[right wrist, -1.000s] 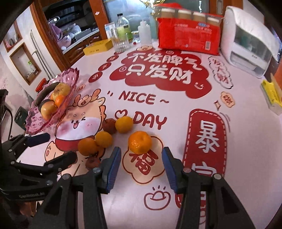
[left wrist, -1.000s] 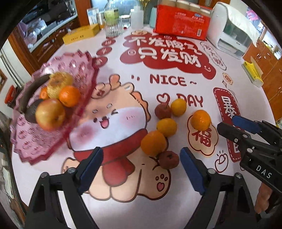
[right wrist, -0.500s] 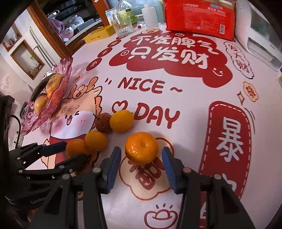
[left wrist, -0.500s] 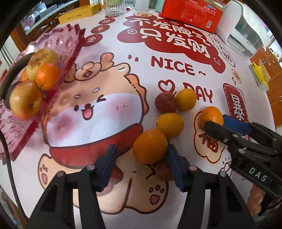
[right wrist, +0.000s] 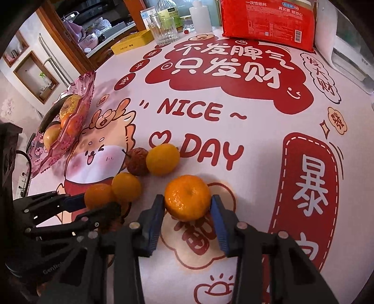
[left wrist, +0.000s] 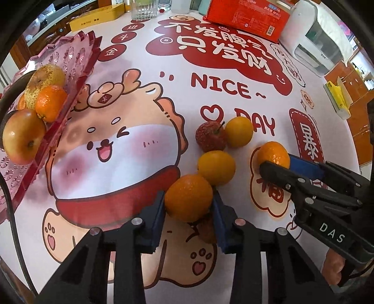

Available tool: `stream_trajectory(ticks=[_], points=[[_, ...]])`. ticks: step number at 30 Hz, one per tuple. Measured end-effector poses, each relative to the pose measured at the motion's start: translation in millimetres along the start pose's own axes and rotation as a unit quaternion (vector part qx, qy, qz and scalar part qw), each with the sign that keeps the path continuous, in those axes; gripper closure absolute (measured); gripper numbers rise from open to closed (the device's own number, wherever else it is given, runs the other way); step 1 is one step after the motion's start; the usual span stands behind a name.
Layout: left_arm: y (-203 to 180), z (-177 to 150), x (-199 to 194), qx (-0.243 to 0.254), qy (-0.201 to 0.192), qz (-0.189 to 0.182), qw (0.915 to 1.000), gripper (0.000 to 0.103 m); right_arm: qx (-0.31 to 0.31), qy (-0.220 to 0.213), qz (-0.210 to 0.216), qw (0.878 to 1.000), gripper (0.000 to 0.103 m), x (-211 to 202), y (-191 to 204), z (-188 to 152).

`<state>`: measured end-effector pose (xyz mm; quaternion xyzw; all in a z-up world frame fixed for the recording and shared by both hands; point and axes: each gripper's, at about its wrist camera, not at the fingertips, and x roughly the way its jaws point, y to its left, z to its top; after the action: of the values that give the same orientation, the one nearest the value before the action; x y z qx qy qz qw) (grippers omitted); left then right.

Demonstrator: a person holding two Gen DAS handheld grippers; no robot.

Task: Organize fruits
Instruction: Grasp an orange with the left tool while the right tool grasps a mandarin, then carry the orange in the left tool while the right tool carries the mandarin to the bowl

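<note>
The left claw (left wrist: 188,210) is pinching an orange (left wrist: 188,197) between its blue pads, both pads touching the fruit's sides. A dark red lychee-like fruit (left wrist: 206,228) is sitting just under and behind that orange, partly hidden. The right claw (right wrist: 187,211) is gripping a second orange (right wrist: 187,197) the same way, over a red cloud print bearing the character "福". In the left wrist view the right claw's body is showing the white letters "DAS"; in the right wrist view the left claw's body is carrying lettering that begins "Gen", the rest unreadable.

Between the two held oranges, three loose fruits are lying on the table (right wrist: 257,149): a yellow-orange citrus (left wrist: 216,167) touching the left claw's orange, another yellow citrus (left wrist: 239,131) farther back, and a red bumpy fruit with a stem (left wrist: 210,136) touching it.

The tablecloth is reading "NICE ~ DAY" in red beside a heart, with large white characters "不发脾气 只发财" on a red cloud and "暴" on a red panel at the right, plus a cartoon dragon-horned animal.

At the table's left edge, a pink faceted fruit tray (left wrist: 67,53) is holding an apple (left wrist: 23,135), a tangerine (left wrist: 50,103), a speckled pear (left wrist: 44,80) and a dark curved fruit. At the far side a red package (right wrist: 268,21) is showing "一次性纸杯", near a clear glass (right wrist: 163,31), a yellow box (right wrist: 133,43) and a white appliance (left wrist: 320,44).
</note>
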<state>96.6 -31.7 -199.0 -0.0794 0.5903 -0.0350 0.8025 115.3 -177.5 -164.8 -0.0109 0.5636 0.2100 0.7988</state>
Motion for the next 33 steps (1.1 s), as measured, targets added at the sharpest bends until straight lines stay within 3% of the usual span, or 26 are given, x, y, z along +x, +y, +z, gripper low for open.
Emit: stream_trajectory(ticks=[20, 33], points=[[6.4, -14.1, -87.2, 0.065, -0.059, 0.001, 0.9962, 0.068, -0.011, -0.051, -0.014, 0.999, 0.063, -58.6, 52.2, -18.9], [76.2, 0.0, -169.4, 0.077, -0.114, 0.022, 0.9902, 0.068, -0.021, -0.113, -0.017, 0.993, 0.063, -107.4, 133.8, 0.2]])
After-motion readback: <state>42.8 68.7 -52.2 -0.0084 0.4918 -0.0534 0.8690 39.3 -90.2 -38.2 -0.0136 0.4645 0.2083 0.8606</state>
